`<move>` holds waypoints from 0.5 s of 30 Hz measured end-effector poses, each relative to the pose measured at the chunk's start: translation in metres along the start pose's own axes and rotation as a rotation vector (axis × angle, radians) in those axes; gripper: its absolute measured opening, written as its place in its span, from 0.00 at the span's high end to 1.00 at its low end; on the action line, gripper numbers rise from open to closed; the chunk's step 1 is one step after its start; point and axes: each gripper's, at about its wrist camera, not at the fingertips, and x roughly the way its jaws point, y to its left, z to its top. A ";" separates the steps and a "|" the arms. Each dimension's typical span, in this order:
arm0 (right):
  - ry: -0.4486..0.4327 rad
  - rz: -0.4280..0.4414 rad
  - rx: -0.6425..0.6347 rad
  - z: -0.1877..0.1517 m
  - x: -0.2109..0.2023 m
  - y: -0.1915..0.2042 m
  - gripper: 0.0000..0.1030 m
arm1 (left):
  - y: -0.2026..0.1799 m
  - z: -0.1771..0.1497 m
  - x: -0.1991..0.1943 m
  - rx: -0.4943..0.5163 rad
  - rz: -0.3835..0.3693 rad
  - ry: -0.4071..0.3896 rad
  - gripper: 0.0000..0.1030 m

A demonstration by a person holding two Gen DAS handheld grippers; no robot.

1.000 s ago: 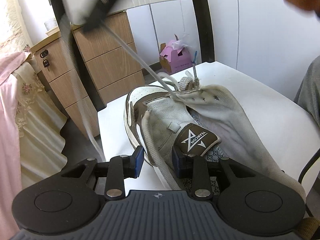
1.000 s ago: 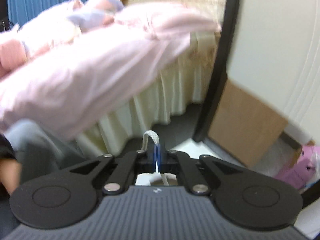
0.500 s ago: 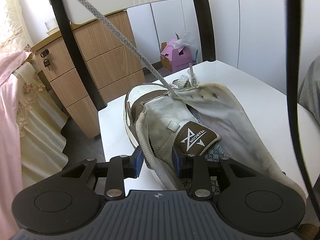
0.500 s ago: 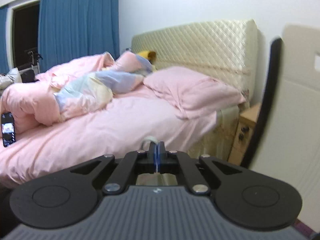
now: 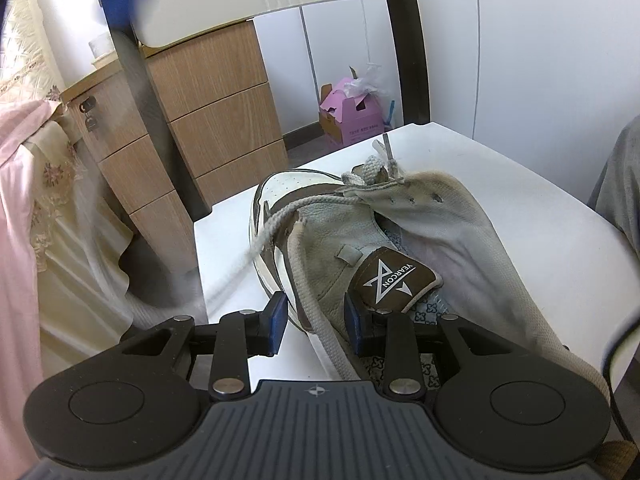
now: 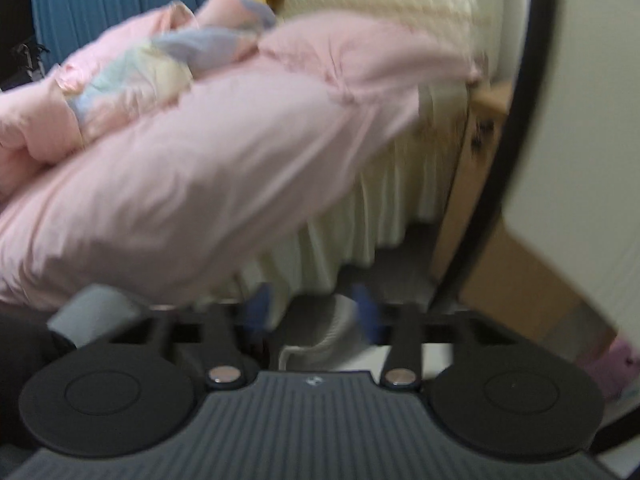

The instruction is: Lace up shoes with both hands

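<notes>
Blue pads of the left gripper are seen partly parted, straddling the near side wall of the shoe where its padded collar edge runs down toward the camera; whether the pads actually press on that wall cannot be told, though the wall fills most of the gap between them. The shoe is laid on the white chair seat, heel end close to the gripper at the seat's near edge and toe pointed away toward the seat's far edge and the chair back, so its long axis runs straight out from the jaws. The tongue with its brown label is folded up just beyond the right pad.

The lace is threaded through the farthest eyelets near the toe; from there one length is draped over the shoe's left side and drops, blurred, past the seat's left edge.

The right gripper is turned away toward the bed, well apart from the shoe. Its jaws have just been opening and now stand wide; a pale loop of lace is seen loose between them, no longer pinched. The left gripper is judged the nearer to the shoe, the loose lace end being the thing to be retaken.
</notes>
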 end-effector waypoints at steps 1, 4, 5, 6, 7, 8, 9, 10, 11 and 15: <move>0.028 -0.002 0.025 -0.007 0.005 -0.005 0.26 | 0.001 0.000 0.000 -0.003 -0.002 -0.001 0.67; 0.090 0.002 0.109 -0.025 0.015 -0.022 0.12 | 0.001 0.000 0.000 -0.008 -0.006 -0.003 0.67; 0.099 0.009 0.140 -0.030 0.017 -0.028 0.12 | 0.002 0.000 0.000 -0.009 -0.007 -0.004 0.67; 0.107 0.016 0.174 -0.035 0.018 -0.035 0.12 | 0.002 -0.001 0.000 -0.012 -0.009 -0.005 0.67; 0.110 0.027 0.226 -0.041 0.018 -0.044 0.11 | 0.003 -0.001 0.001 -0.014 -0.011 -0.005 0.67; 0.105 0.035 0.289 -0.046 0.019 -0.054 0.10 | 0.003 -0.001 0.001 -0.016 -0.013 -0.005 0.67; 0.100 0.043 0.353 -0.052 0.019 -0.064 0.10 | 0.003 0.000 0.001 -0.016 -0.013 -0.005 0.67; 0.087 0.045 0.422 -0.059 0.019 -0.074 0.06 | 0.003 0.000 0.001 -0.016 -0.014 -0.006 0.67; 0.076 0.047 0.490 -0.067 0.020 -0.084 0.03 | 0.003 0.000 0.001 -0.016 -0.014 -0.006 0.67; 0.102 0.038 0.718 -0.103 0.034 -0.119 0.03 | 0.003 0.000 0.002 -0.019 -0.018 -0.008 0.67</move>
